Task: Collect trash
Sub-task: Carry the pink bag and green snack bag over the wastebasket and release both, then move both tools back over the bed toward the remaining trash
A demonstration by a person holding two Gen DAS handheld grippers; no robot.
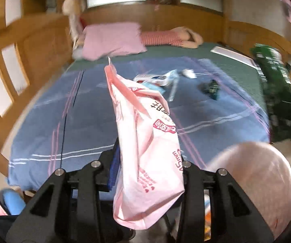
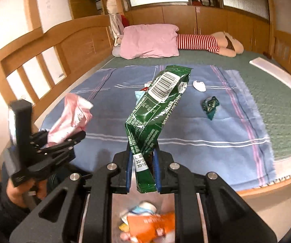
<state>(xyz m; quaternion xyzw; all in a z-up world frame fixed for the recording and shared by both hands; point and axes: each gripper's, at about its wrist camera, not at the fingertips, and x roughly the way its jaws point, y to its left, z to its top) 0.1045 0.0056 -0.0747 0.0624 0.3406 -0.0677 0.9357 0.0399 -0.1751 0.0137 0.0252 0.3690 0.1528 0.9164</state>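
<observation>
My left gripper [image 1: 147,158] is shut on a pink printed wrapper [image 1: 145,141], which stands up between its pads above the blue blanket [image 1: 84,121]. My right gripper [image 2: 143,162] is shut on a long green wrapper [image 2: 157,105] with a barcode. The right wrist view also shows the left gripper [image 2: 62,137] with the pink wrapper [image 2: 72,117] at the left. On the blanket lie a small green wrapper [image 2: 210,104], a crumpled white tissue [image 2: 199,85] and a white and blue wrapper [image 1: 157,80]. Below my right gripper sits a container with an orange wrapper [image 2: 153,226] and other trash.
A pink pillow [image 2: 149,40] and a striped doll [image 2: 198,42] lie at the bed's far end. A wooden headboard [image 2: 44,46] runs along the left. A white flat object [image 2: 273,73] lies on the green cover. A blurred pale pink round thing [image 1: 252,182] is at lower right.
</observation>
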